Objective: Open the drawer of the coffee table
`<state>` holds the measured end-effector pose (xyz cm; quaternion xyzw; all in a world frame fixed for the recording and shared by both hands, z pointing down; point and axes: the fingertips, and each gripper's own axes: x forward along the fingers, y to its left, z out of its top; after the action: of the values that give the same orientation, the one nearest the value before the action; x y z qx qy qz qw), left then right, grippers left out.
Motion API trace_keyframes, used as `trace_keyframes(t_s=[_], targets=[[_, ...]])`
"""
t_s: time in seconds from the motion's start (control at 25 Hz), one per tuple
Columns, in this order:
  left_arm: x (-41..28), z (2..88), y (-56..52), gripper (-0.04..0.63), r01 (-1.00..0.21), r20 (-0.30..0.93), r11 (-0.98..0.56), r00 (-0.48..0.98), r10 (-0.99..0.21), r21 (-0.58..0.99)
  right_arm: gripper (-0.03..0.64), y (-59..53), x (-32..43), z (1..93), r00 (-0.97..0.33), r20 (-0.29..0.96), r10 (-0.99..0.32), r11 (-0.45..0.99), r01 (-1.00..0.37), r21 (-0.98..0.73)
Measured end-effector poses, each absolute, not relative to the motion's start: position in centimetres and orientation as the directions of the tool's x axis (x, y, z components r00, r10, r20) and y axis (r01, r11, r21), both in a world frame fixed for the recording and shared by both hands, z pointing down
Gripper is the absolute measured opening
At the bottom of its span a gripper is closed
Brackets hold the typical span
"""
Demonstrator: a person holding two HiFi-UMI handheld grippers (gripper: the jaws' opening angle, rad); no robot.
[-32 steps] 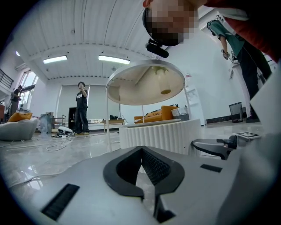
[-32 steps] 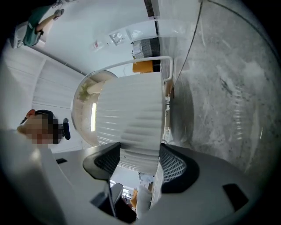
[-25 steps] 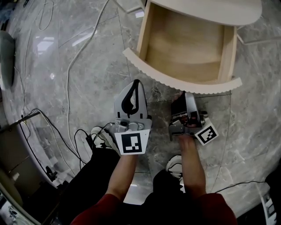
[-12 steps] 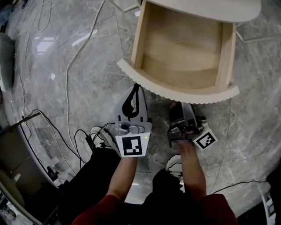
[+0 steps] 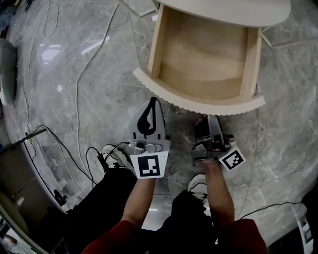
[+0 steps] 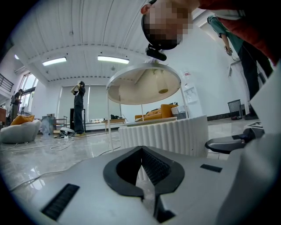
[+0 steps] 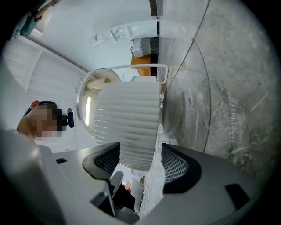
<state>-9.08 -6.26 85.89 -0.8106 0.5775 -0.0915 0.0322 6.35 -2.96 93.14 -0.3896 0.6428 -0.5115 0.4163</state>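
Open drawer (image 5: 203, 64); right gripper (image 5: 207, 120) spread just before it

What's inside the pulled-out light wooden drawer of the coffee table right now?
Nothing shows in the light wooden drawer, only its bare wooden floor. Its rear strip is covered by the pale round tabletop, so that part cannot be checked from the head view.

We see a pale wood drawer (image 5: 203, 59) with ribbed cream front, grey veined floor (image 5: 109, 109), and black-and-white marker on the grey left gripper (image 5: 152, 100).
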Motion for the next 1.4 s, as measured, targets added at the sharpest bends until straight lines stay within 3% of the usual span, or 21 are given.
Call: trace_keyframes(t_s=[0.28,0.56,0.88,1.04,1.24,1.4], targets=[[-9.1,79.3,-7.9,0.014,-0.898,0.069,-0.383,0.377,-0.924,-0.215,0.291,-0.5,5.6,87.9,-0.376,-0.044,-0.926,0.113,-0.164,-0.980],[-10.5,63.3,-11.4,0.014,-0.878,0.036,-0.396,0.401,-0.915,-0.268,0.291,-2.4,4.5,73.7,-0.405,0.024,-0.914,0.093,-0.266,-0.960],[-12.7,41.9,-10.5,0.014,-0.878,0.157,-0.443,0.418,-0.895,-0.184,0.291,-5.1,2.5,49.5,-0.404,0.004,-0.915,0.103,-0.243,-0.964],[-13.2,31.1,-10.5,0.014,-0.915,0.296,-0.397,0.363,-0.884,-0.064,0.291,-7.7,3.0,36.0,-0.409,-0.060,-0.911,0.168,-0.232,-0.958],[-12.5,15.3,-8.3,0.014,-0.913,0.260,-0.407,0.389,-0.884,-0.020,0.291,-7.5,3.8,18.8,-0.441,-0.130,-0.888,0.274,-0.281,-0.920],[-10.6,6.4,-6.6,0.014,-0.888,0.153,-0.451,0.436,-0.887,-0.090,0.291,-6.4,6.4,9.2,-0.434,-0.160,-0.887,0.342,-0.381,-0.859]])
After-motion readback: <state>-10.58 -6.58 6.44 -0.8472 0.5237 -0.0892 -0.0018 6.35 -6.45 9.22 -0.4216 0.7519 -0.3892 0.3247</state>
